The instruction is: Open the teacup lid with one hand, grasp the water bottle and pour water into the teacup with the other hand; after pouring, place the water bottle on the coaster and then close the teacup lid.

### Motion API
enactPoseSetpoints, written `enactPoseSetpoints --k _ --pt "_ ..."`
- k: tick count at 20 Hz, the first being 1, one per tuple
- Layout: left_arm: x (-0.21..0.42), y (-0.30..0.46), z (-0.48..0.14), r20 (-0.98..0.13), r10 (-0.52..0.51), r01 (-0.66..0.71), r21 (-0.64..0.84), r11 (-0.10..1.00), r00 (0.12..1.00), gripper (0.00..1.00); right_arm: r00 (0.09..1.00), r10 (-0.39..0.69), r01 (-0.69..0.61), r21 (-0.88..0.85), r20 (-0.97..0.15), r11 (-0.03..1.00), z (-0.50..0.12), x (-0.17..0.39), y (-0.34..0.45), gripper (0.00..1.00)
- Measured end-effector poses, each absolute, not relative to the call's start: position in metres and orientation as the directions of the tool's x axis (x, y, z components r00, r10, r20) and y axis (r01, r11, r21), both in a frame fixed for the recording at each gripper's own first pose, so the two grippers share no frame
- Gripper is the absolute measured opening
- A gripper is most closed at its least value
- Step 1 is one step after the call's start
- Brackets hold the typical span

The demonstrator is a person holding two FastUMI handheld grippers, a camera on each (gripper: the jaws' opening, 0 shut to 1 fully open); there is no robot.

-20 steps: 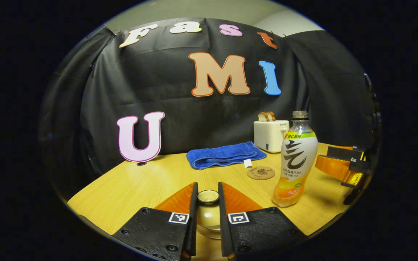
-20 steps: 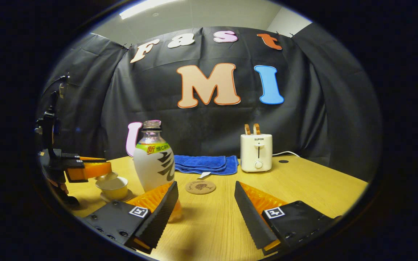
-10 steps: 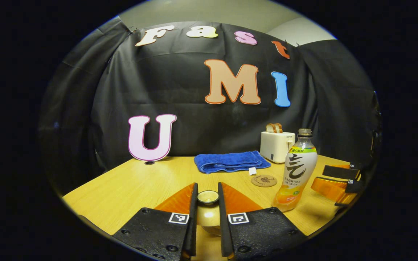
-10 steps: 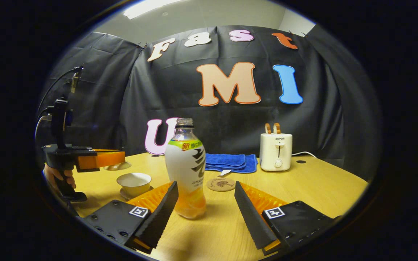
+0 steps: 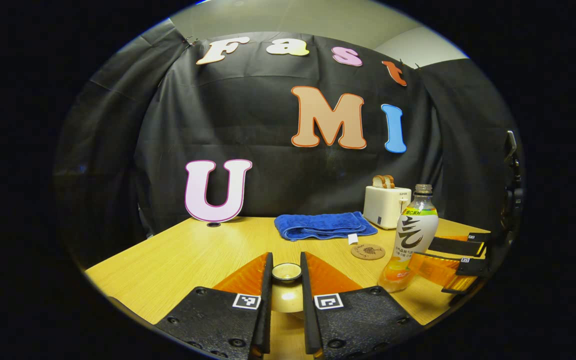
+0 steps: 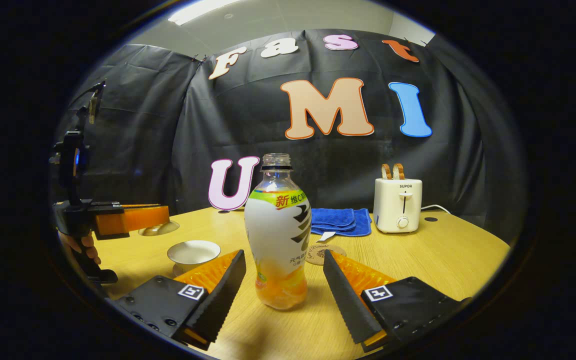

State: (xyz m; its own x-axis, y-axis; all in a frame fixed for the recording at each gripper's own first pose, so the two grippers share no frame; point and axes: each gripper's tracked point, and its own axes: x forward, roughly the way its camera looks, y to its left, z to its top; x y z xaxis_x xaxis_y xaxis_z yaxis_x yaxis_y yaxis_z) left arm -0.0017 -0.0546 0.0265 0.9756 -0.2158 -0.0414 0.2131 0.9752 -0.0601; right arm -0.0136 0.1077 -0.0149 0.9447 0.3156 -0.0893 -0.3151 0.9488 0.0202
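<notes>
While the left gripper [image 5: 286, 280] clamps 1 cream ceramic teacup lid [image 5: 286, 295] by its round knob, both fingers pressed on it, the lid hangs above the light wooden tabletop [image 6: 443, 260]; in the right gripper view it sits well clear of, and to the left of, the 1 cream open teacup [image 6: 193, 252] on its saucer. The right gripper [image 6: 284, 282] is spread wide, jaws apart on either side of 1 clear plastic water bottle [image 6: 277, 235], uncapped, upright, w/ orange liquid low in the base; neither finger touches it. 1 round cork coaster [image 6: 324, 254] lies just behind the bottle, bare. Behind that: 1 folded blue towel [image 6: 340, 221] and 1 white toaster [image 6: 397, 198] w/ 2 bread slices up. A hand [image 6: 82, 246] grips the left gripper's handle.
</notes>
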Motion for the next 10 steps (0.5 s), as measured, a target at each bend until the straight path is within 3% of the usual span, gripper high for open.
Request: enactPoseSetpoints --k 6,10 --pt "-0.002 -0.053 0.034 -0.019 -0.214 0.212 -0.077 0.974 0.977 0.24 0.940 0.323 -0.326 -0.004 -0.112 0.946 -0.019 -0.007 0.125 0.94" --pt "-0.005 -0.047 0.040 -0.002 -0.207 0.207 -0.076 0.975 0.978 0.25 0.942 0.308 -0.313 -0.021 -0.130 0.949 -0.023 -0.003 0.127 0.73"
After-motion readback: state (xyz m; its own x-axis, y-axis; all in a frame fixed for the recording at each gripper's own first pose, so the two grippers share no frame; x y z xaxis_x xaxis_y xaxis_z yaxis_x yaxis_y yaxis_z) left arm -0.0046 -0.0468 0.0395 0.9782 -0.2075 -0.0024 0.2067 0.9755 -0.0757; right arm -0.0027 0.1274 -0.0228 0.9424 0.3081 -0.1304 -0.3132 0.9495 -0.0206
